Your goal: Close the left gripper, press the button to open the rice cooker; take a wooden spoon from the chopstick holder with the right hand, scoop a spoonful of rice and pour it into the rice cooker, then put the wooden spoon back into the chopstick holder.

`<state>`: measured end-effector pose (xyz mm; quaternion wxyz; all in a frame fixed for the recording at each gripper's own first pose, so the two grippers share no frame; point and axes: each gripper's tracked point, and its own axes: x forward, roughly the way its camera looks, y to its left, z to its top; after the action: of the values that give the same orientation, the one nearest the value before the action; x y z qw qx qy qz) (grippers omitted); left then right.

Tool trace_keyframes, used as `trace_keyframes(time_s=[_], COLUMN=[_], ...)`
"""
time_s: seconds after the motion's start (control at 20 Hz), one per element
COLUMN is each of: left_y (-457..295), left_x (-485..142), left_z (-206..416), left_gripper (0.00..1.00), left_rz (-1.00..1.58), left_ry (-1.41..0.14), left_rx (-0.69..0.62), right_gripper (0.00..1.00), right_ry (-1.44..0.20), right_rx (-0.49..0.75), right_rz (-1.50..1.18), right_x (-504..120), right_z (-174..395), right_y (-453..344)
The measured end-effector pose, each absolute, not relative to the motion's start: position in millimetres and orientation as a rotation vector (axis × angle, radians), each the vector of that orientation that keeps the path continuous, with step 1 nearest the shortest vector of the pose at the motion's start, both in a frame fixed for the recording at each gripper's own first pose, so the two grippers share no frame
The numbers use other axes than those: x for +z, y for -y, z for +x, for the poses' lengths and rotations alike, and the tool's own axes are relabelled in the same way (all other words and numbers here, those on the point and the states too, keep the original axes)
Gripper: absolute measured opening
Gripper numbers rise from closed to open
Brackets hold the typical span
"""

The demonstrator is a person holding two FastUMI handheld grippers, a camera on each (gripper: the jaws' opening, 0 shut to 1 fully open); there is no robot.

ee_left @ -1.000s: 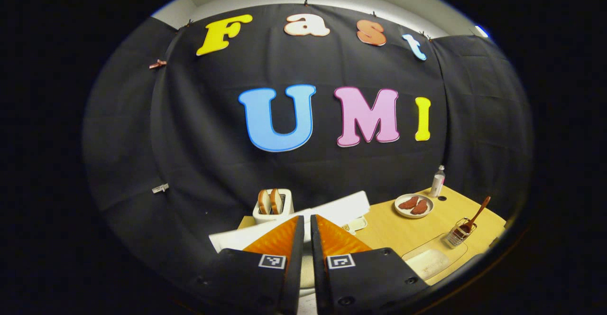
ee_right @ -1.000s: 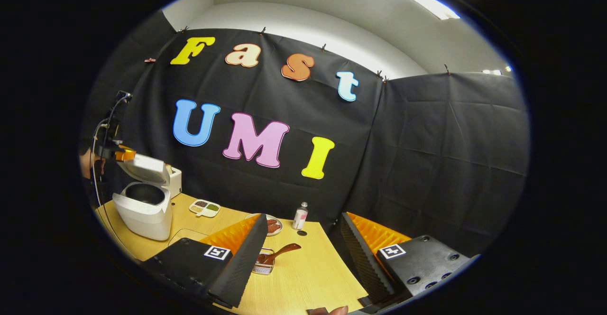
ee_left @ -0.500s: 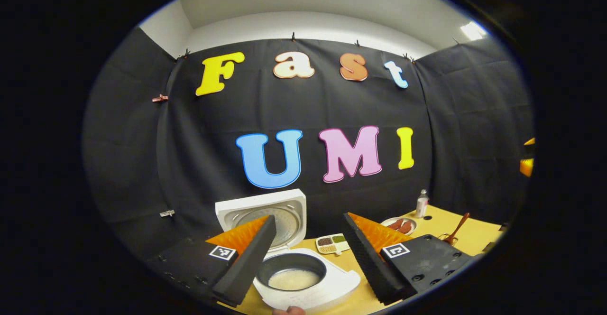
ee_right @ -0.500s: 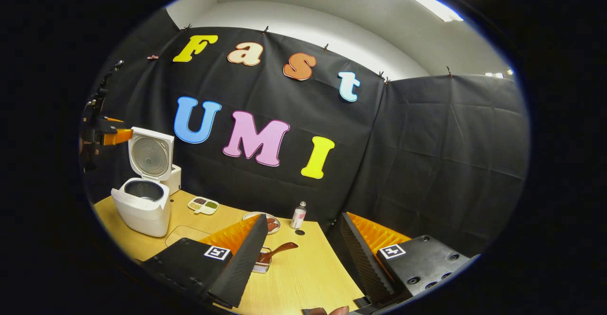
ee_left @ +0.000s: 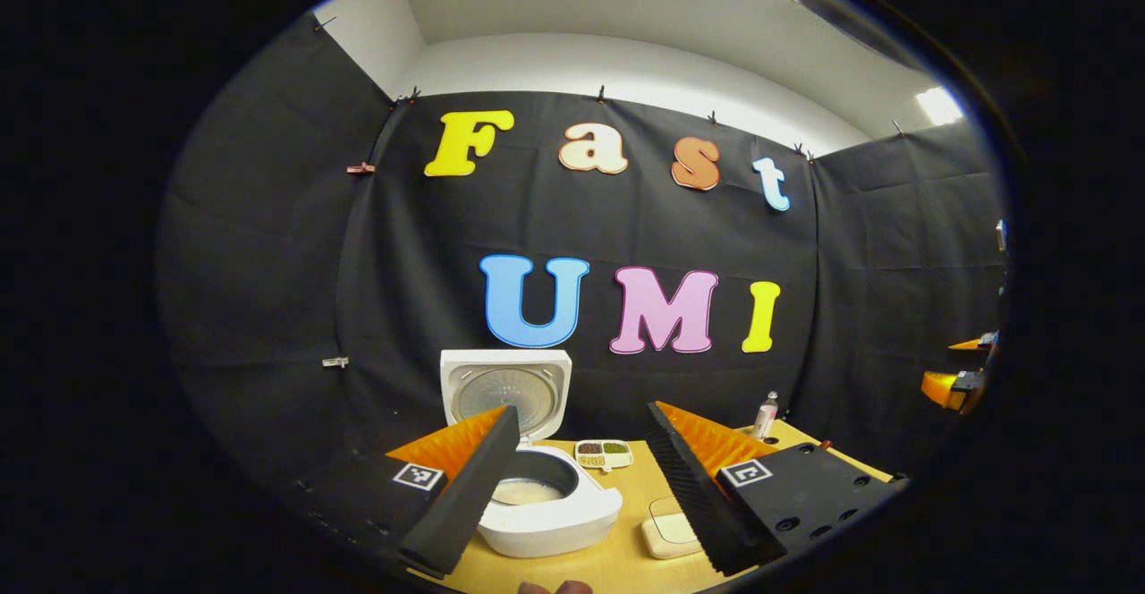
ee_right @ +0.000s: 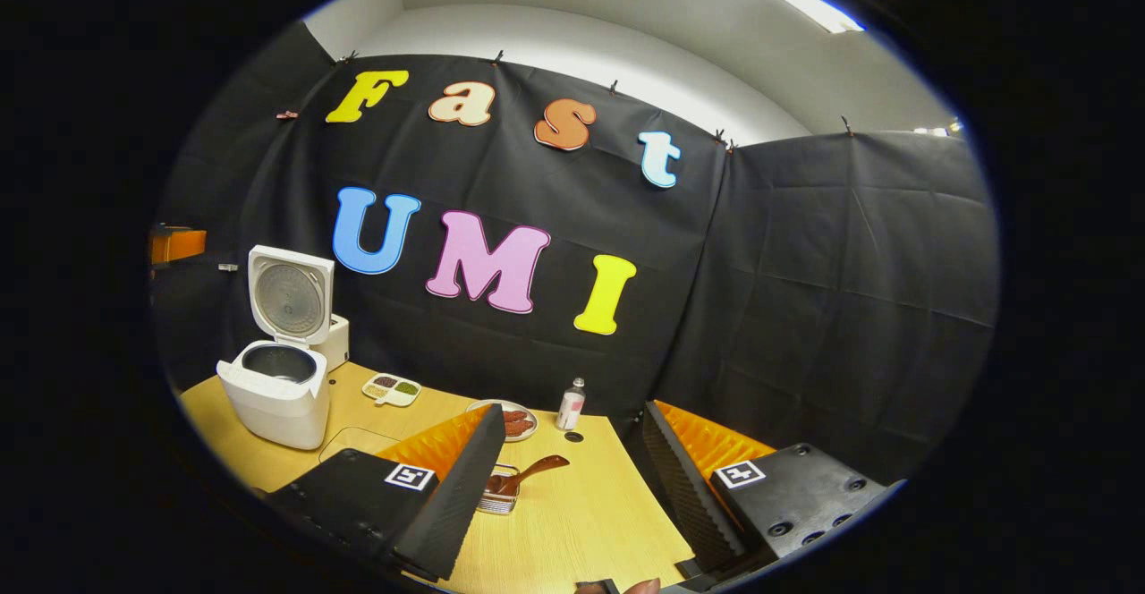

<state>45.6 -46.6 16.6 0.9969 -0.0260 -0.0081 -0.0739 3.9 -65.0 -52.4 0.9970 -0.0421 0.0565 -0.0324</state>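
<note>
Rice cooker [ee_left: 546,513] lid up, near desk [ee_right: 572,522] left edge; both tongs [ee_left: 580,487] [ee_right: 572,487] open, empty; wooden spoon [ee_right: 528,473] in chopstick holder [ee_right: 499,496] beside right tongs

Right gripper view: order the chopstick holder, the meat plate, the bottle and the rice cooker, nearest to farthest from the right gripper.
From the right gripper:
1. Chopstick holder with the wooden spoon, just ahead between the fingers.
2. Meat plate, behind it.
3. Bottle, at the table's back edge, close to the plate.
4. Rice cooker, far left, lid up.
</note>
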Motion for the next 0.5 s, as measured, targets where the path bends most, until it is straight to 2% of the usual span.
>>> trace_keyframes(time_s=[0.25,0.5], left_y=[34,43], left_x=[7,4], left_z=[21,15], left_gripper=[0.98,0.98], left_rz=[-0.001,-0.025], left_ry=[-0.009,-0.031], left_rx=[-0.085,-0.016], right_gripper=[0.98,0.98], right_ry=[-0.172,-0.277], right_rx=[0.019,0.09], right_rz=[-0.028,0.085], right_x=[-80,-136], right_z=[22,61], right_y=[61,65])
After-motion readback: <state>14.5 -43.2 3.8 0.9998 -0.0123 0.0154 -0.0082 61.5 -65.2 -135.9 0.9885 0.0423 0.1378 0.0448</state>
